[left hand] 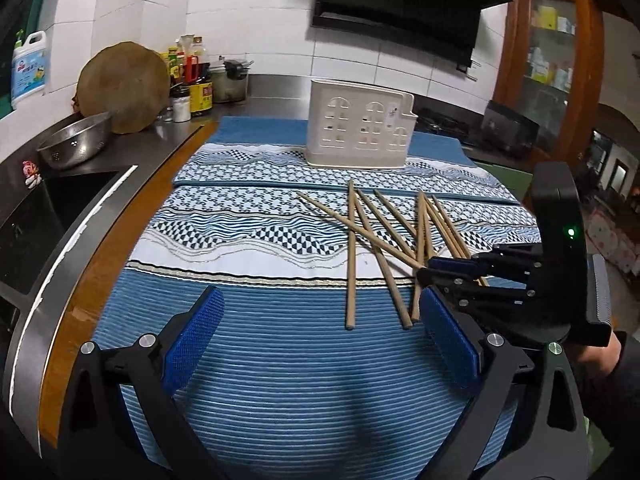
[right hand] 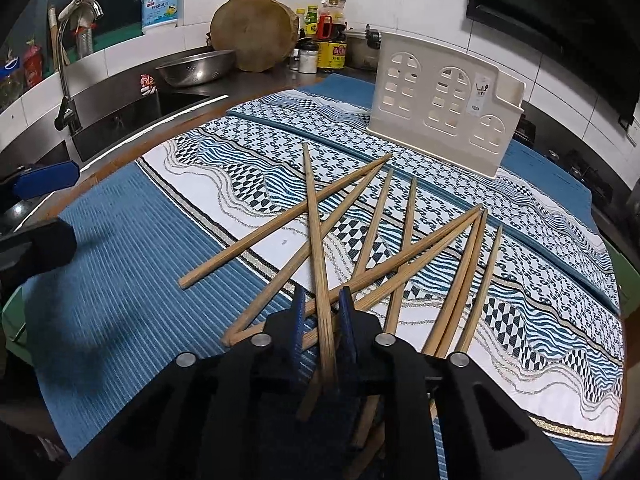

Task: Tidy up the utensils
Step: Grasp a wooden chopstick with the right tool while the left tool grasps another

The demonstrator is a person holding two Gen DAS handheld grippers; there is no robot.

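Several wooden chopsticks (left hand: 372,236) lie crossed on a blue patterned cloth (left hand: 260,340); the right wrist view shows them too (right hand: 360,208). A cream utensil holder (left hand: 358,130) with window cut-outs stands upright at the back of the cloth, also in the right wrist view (right hand: 444,100). My left gripper (left hand: 320,336) is open and empty, low over the cloth, just in front of the pile. My right gripper (right hand: 322,312) is closed around one chopstick (right hand: 316,240) at the near end of the pile. The right gripper also shows in the left wrist view (left hand: 436,276).
A sink (right hand: 132,120) with a tap (right hand: 68,76) lies to the left. A steel colander (right hand: 196,66), a round wooden board (right hand: 254,32), bottles (right hand: 328,32) and a detergent jug (right hand: 160,4) stand along the back wall. A stove (left hand: 444,122) sits behind the holder.
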